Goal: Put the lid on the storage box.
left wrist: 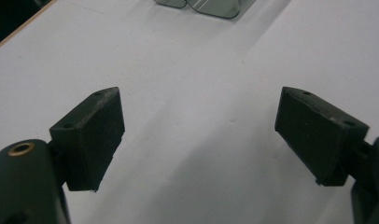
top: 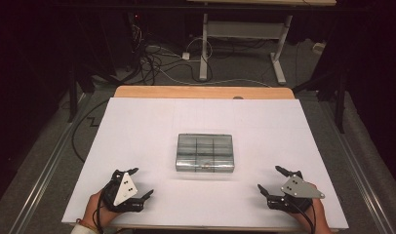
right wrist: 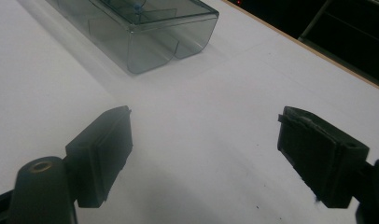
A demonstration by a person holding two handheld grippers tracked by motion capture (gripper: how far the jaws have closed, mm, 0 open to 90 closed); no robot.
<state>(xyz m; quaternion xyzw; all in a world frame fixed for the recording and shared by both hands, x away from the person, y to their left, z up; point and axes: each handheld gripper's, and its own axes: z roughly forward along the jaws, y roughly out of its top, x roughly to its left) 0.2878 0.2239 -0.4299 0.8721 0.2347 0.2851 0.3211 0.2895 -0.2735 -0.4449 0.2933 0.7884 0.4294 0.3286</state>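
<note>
A clear plastic compartment box (top: pixel 205 152) with its lid down sits in the middle of the white table top (top: pixel 137 126). My left gripper (top: pixel 139 183) rests near the front left edge, open, nothing between its jaws. Near the front right edge my right gripper (top: pixel 271 179) is likewise open and empty. In the left gripper view the left gripper (left wrist: pixel 199 133) hovers over bare white surface, with the box's (left wrist: pixel 211 6) corner at the top edge. The right gripper view shows the right gripper (right wrist: pixel 204 154) wide apart, the box (right wrist: pixel 145 28) lying ahead to the upper left.
The table's wooden far edge (top: pixel 201 91) shows beyond the white sheet. Behind it are the legs of another desk (top: pixel 204 48) and loose cables (top: pixel 157 63) on the floor. Metal rails (top: pixel 45 170) run along both sides of the table.
</note>
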